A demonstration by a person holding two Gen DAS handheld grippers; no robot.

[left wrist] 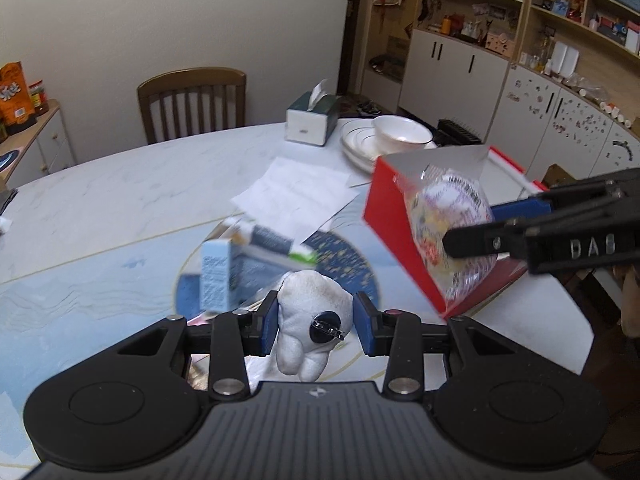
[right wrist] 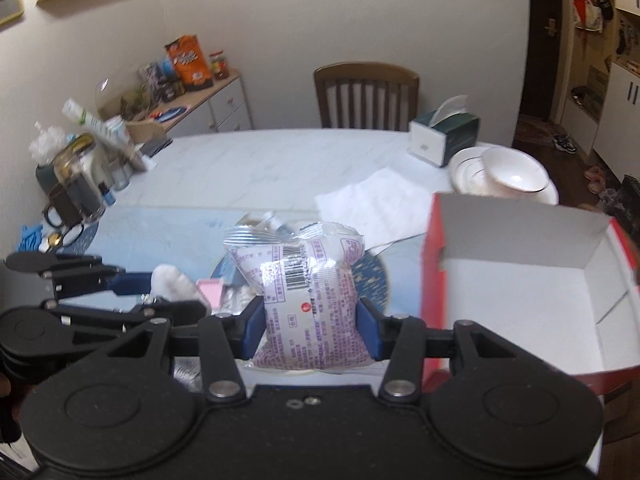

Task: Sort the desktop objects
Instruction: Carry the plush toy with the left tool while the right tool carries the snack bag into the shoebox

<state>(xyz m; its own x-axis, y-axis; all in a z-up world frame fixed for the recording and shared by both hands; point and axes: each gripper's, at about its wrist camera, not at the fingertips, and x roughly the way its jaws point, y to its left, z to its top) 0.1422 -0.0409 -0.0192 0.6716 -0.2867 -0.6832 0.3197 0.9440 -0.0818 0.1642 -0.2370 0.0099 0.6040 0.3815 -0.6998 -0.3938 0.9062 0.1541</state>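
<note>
Both wrist cameras look steeply down over their own jaws, close above the table (left wrist: 120,184). The left one faces the chair (left wrist: 192,100) from its right; both share the red box (right wrist: 520,280).

The right gripper (right wrist: 311,326) holds a clear snack packet (right wrist: 298,288) with purple print and a barcode, its blue pads pressing the packet's two sides. To the right stands an open red box (right wrist: 520,280) with a bare white inside. At the left, the left gripper (right wrist: 160,292) grips a small white plush toy (right wrist: 174,285). Behind them on the pale marble table (right wrist: 260,168) lie white papers (right wrist: 376,204), a tissue box (right wrist: 442,138) and stacked white dishes (right wrist: 508,176). A wooden chair (right wrist: 366,94) stands at the far edge.
</note>
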